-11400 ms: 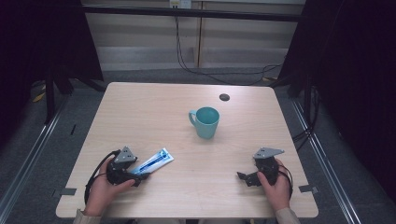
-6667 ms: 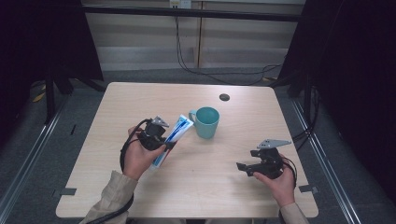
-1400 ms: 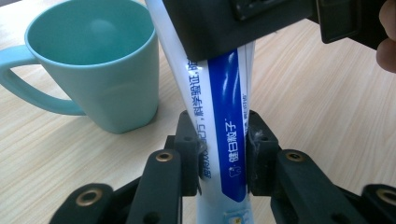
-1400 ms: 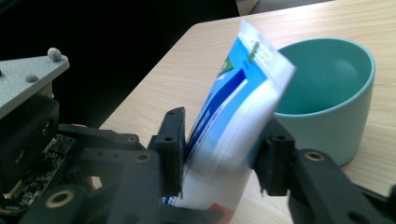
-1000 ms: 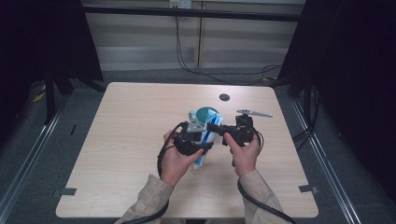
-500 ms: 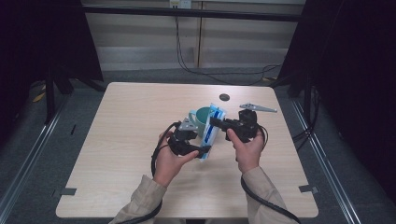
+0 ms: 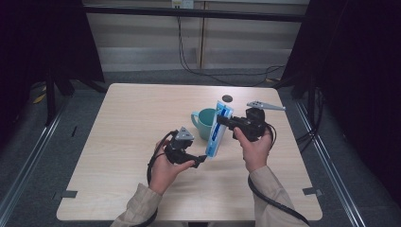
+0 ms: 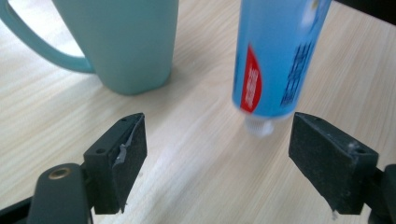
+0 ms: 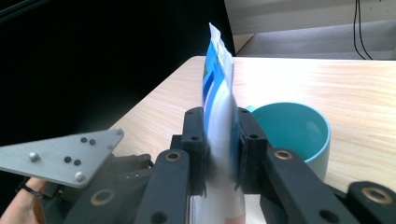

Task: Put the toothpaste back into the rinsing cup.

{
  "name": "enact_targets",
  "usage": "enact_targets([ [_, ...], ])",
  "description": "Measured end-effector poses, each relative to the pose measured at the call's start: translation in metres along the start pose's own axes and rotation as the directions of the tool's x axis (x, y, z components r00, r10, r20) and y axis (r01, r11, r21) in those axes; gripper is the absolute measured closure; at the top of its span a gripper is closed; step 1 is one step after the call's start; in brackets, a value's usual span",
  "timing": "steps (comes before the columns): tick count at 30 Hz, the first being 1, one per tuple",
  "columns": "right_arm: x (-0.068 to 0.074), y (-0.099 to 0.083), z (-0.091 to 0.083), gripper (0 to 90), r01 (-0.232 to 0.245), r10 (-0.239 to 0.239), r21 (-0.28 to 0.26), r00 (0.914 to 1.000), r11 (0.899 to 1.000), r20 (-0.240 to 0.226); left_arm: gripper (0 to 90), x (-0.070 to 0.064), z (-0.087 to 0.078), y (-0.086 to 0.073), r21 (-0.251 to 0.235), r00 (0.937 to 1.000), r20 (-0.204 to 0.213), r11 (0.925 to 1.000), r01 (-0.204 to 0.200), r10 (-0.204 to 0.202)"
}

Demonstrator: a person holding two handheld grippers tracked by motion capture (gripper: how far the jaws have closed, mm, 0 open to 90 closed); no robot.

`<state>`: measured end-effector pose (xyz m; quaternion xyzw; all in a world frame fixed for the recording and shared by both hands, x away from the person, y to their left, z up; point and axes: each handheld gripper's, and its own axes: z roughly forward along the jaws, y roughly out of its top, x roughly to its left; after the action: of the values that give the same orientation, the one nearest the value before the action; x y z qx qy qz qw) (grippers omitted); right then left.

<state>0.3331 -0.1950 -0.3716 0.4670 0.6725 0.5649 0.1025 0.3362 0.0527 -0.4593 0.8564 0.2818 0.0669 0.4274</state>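
Clamping the toothpaste tube (image 9: 219,116) near its crimped end, the right gripper (image 7: 230,124) holds it upright; the right gripper view shows its fingers (image 9: 195,140) pressed flat on both faces. The left gripper (image 8: 217,154) stands open, its fingers (image 8: 119,154) either side of the cap, apart from it. Half a second earlier it gripped that end. Tube lettering is blurred. A teal mug (image 7: 204,124) sits just beyond, on the desk (image 7: 132,118).

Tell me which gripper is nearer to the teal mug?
Right. The right gripper, shut on the toothpaste tube, hangs just beside the teal mug. The left gripper, open, sits farther back, below the tube's cap.
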Motion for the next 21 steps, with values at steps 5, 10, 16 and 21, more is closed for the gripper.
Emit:
enact_targets([
  [5, 0.0, 0.003, -0.002, 77.2, 0.01, -0.01, -0.008, 0.9999, 1.0, 0.005, 19.3, 0.002, 0.002, -0.008, 0.012, 1.0, -0.007, 0.9999, -0.002, 0.002],
  [10, 0.002, 0.006, -0.002, 77.2, 0.026, -0.026, -0.014, 0.9997, 1.0, 0.005, 18.9, 0.003, 0.005, -0.02, 0.036, 0.9999, -0.013, 0.9993, -0.011, 0.012],
  [16, 0.003, 0.01, -0.003, 77.1, 0.037, -0.037, -0.021, 0.9993, 0.999, 0.006, 18.4, 0.005, 0.008, -0.028, 0.051, 0.9999, -0.012, 0.9986, -0.012, 0.012],
  [21, 0.003, 0.014, -0.005, 77.1, 0.043, -0.042, -0.036, 0.999, 0.998, 0.012, 18.3, 0.008, 0.009, -0.033, 0.06, 0.9998, -0.018, 0.9982, -0.009, 0.01],
])
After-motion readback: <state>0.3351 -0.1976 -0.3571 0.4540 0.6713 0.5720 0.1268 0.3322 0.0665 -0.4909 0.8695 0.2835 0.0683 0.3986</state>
